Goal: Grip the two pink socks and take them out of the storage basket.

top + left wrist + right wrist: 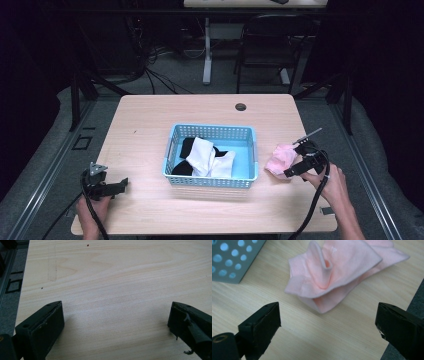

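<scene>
A crumpled pink sock (279, 158) lies on the wooden table just right of a blue perforated basket (210, 181). Inside the basket are a white sock (205, 156) and a black sock (188, 146). My right gripper (295, 160) sits right beside the pink sock, at its right, and is open. In the right gripper view the pink sock (337, 272) lies just beyond the wide-open gripper (328, 317), with nothing between the jaws and the basket (232, 257) at upper left. My left gripper (120, 183) rests at the table's front left, open over bare wood (116, 315).
A round cable hole (240, 106) sits near the table's far edge. Beyond the table stand a black chair (270, 45) and a desk leg (206, 50). The table's right edge and the grey floor (417, 302) are close to my right gripper.
</scene>
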A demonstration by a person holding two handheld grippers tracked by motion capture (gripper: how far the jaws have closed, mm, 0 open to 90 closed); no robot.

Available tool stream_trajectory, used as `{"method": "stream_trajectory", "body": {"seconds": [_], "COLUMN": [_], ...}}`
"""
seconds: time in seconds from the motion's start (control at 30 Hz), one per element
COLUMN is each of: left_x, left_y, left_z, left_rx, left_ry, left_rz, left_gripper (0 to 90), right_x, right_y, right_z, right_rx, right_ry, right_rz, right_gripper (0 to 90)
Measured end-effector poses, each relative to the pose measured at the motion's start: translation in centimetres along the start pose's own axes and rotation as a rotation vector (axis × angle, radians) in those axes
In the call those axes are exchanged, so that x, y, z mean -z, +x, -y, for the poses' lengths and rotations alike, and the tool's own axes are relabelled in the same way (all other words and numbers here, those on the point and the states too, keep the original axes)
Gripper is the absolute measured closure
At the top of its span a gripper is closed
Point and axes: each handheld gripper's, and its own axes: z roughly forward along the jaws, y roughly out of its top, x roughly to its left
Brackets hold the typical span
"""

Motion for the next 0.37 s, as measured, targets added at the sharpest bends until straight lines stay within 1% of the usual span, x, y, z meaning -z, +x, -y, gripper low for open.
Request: {"method": "stream_trajectory", "body": {"seconds": [0.03, 0.07, 0.1, 0.13, 0.17, 0.2, 0.23, 0.27, 0.3, 0.37], "left_x": [0.0, 0.0, 0.0, 0.0, 0.0, 0.0, 0.0, 0.0, 0.0, 0.0], "left_y": [0.0, 0.0, 0.0, 0.0, 0.0, 0.0, 0.0, 0.0, 0.0, 0.0], "left_z": [0.0, 0.0, 0.0, 0.0, 0.0, 0.0, 0.0, 0.0, 0.0, 0.0], "left_rx": [0.0, 0.001, 0.001, 0.001, 0.0, 0.0, 0.001, 0.0, 0.0, 0.001], "left_ry": [0.0, 0.0, 0.0, -0.001, 0.0, 0.0, 0.0, 0.0, 0.0, 0.0], "left_rz": [0.0, 0.0, 0.0, 0.0, 0.0, 0.0, 0.0, 0.0, 0.0, 0.0], "left_gripper": [0.6, 0.6, 0.6, 0.6, 0.6, 0.6, 0.6, 0.6, 0.6, 0.6], "right_x": [-0.1, -0.2, -0.4, -0.7, -0.8, -0.8, -1.0, -1.5, -1.7, -2.3], "right_y": [-0.2, -0.4, -0.5, -0.8, -0.9, -0.9, -0.9, -1.0, -1.1, -1.0], "right_z": [0.4, 0.7, 1.2, 2.0, 2.4, 2.4, 2.8, 3.5, 3.8, 4.5], "right_rx": [0.005, 0.0, -0.015, -0.024, -0.036, -0.036, -0.043, -0.053, -0.053, -0.067], "right_ry": [0.01, 0.005, -0.008, -0.017, -0.027, -0.027, -0.031, -0.043, -0.046, -0.071], "right_rz": [0.002, 0.003, -0.002, -0.005, -0.008, -0.008, -0.004, -0.011, -0.014, -0.02], "right_gripper": [4.6, 3.6, 2.4, 1.5, 1.2, 1.2, 1.1, 0.9, 0.8, 0.6]}}
